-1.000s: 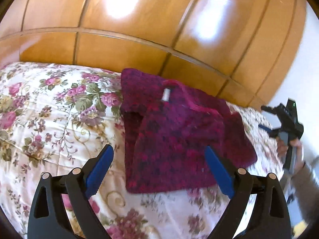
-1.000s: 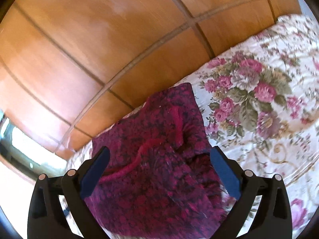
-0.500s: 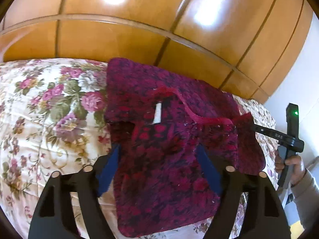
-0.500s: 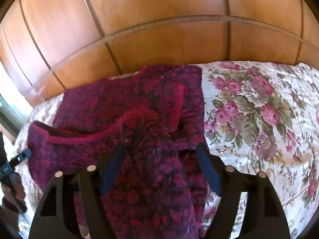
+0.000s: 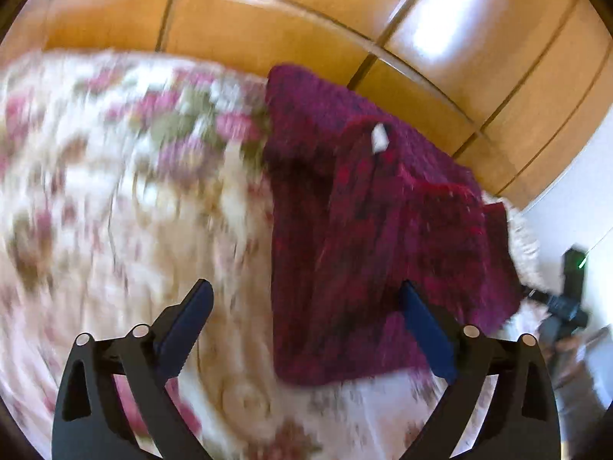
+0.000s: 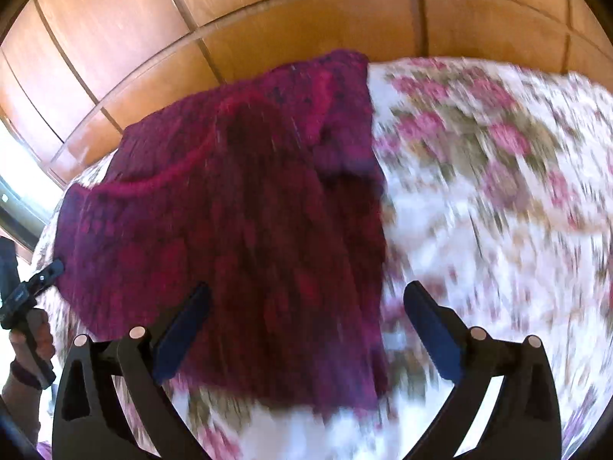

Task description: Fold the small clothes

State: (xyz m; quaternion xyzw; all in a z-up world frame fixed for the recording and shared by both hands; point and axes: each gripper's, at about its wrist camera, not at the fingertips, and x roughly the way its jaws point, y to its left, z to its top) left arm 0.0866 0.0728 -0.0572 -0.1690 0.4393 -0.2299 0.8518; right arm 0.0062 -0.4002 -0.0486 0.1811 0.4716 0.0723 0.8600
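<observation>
Two grippers are seen above a bed covered by a floral bedspread (image 5: 115,199), and both are held with their blue-padded fingers spread wide, nothing clamped between them. The left gripper (image 5: 306,329) is seen over the near part of the bedspread, its right finger (image 5: 425,341) overlapping the lower edge of a dark red knitted garment (image 5: 375,237) in the picture; whether contact is made cannot be told. The garment is laid partly folded on the bedspread, close to the far edge of the bed where a wooden panelled wall (image 5: 306,30) rises. A small white label (image 5: 379,138) is visible near its neckline. In the left wrist view the right gripper's body (image 5: 567,299) is seen beyond the garment's right edge, off the bed's side.

In the right wrist view the right gripper (image 6: 306,329) is placed over the garment's (image 6: 230,237) near hem, its left finger (image 6: 184,329) in front of the knit and its right finger (image 6: 429,329) in front of the bedspread (image 6: 479,191). The left gripper (image 6: 27,291) is visible at the picture's left edge, beside the garment's side. Both views are blurred.
</observation>
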